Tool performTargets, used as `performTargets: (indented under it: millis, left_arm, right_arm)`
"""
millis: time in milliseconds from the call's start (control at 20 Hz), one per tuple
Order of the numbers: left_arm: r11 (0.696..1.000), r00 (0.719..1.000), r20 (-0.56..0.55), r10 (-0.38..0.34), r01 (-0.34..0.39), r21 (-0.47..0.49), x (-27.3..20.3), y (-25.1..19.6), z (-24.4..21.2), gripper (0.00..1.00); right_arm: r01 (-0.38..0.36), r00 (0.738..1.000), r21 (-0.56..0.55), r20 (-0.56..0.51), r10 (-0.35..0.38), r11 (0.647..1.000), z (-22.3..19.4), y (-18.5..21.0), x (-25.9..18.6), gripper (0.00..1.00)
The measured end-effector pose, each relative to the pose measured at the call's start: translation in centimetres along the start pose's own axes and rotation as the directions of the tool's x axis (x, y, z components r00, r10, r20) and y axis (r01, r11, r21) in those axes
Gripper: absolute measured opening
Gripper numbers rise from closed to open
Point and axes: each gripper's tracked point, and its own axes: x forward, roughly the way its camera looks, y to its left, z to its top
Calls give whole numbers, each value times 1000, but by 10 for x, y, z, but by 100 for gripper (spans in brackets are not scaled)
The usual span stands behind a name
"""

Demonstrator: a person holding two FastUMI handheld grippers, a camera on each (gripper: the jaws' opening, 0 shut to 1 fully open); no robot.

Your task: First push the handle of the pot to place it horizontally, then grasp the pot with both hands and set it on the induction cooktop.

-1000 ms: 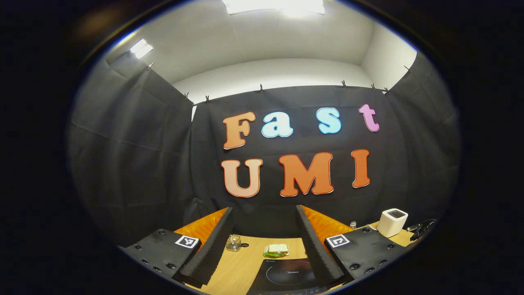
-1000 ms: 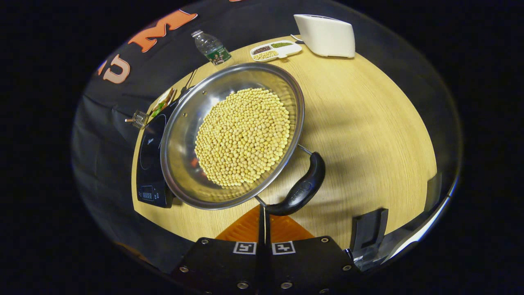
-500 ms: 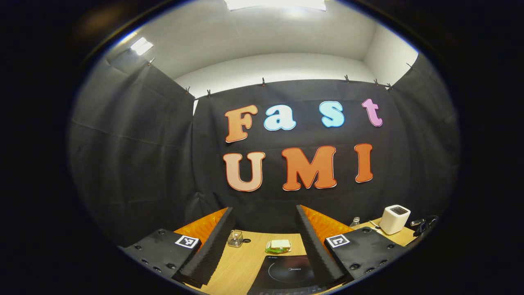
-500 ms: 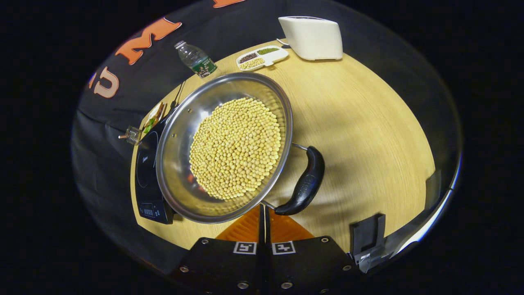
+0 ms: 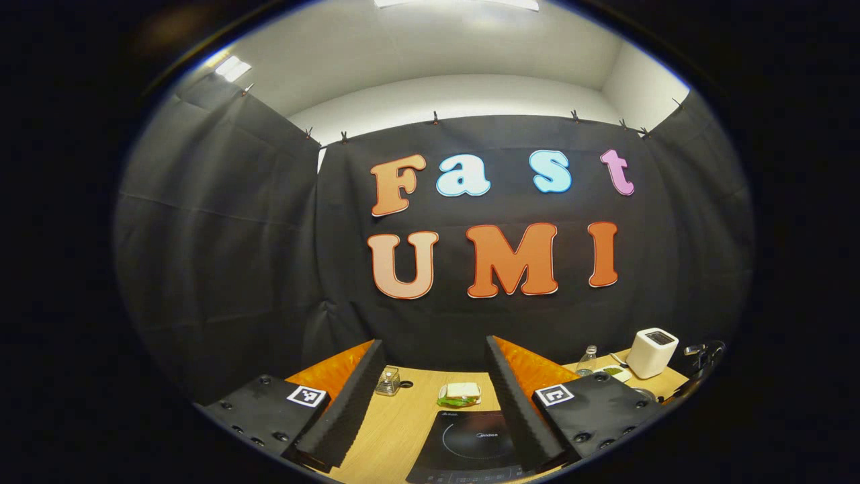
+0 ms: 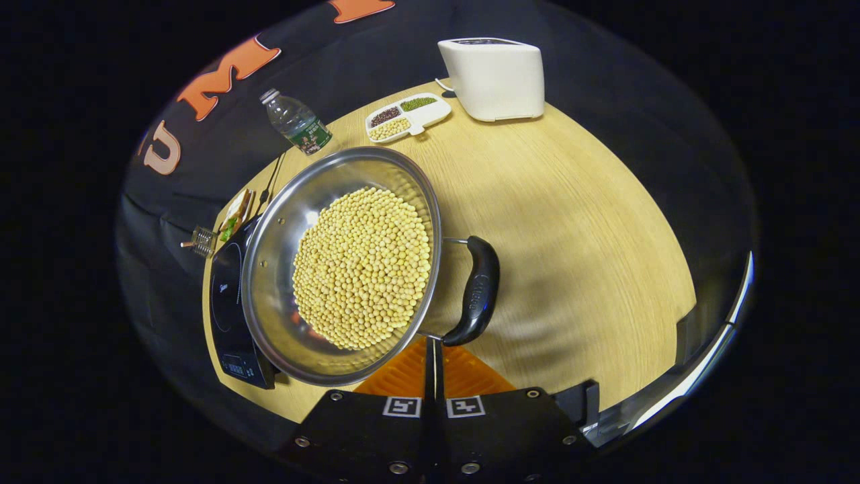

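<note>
Across the left gripper view, the left claw stands wide open with nothing between its fingers, held well above the light wooden worktop and aimed at the booth's cloth wall. Below it lies the flat black induction cooktop, bare on top; beyond sit a sandwich on a small plate and a small clear glass jar. Far right: white box-shaped appliance, clear plastic bottle. Right gripper view: right claw is closed, fingers pressed together, empty, tips just beside the near end of the black curved side handle of the wide stainless-steel pot; contact, can't tell. Pot is full of yellow soybeans and stands on the worktop right of the cooktop, rim overlapping the cooktop's edge from this angle; whether it rests on it, can't tell. A white divided dish of beans sits near the appliance. Judgement: handle push underway or about finished; two-claw grasp and lift onto cooktop not yet done, left claw well away from the pot.
</note>
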Motion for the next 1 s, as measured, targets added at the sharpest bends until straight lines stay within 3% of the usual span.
performTargets:
  millis: [200, 450, 1000]
  left_arm:
    - [1000, 1000, 1, 4, -4, 3, 5, 0, -2, 97]
    - [1000, 1000, -7, -3, 3, -2, 13, -2, -7, 98]
    - [998, 994, -91, -57, 56, -7, 32, -20, -40, 98]
  right_arm:
    - [34, 999, -43, 26, -33, 998, 13, -7, 1, 0]
    - [41, 999, -21, 35, -40, 999, 29, -13, 5, 0]
    - [100, 992, -49, 88, -95, 994, 70, -18, 22, 0]
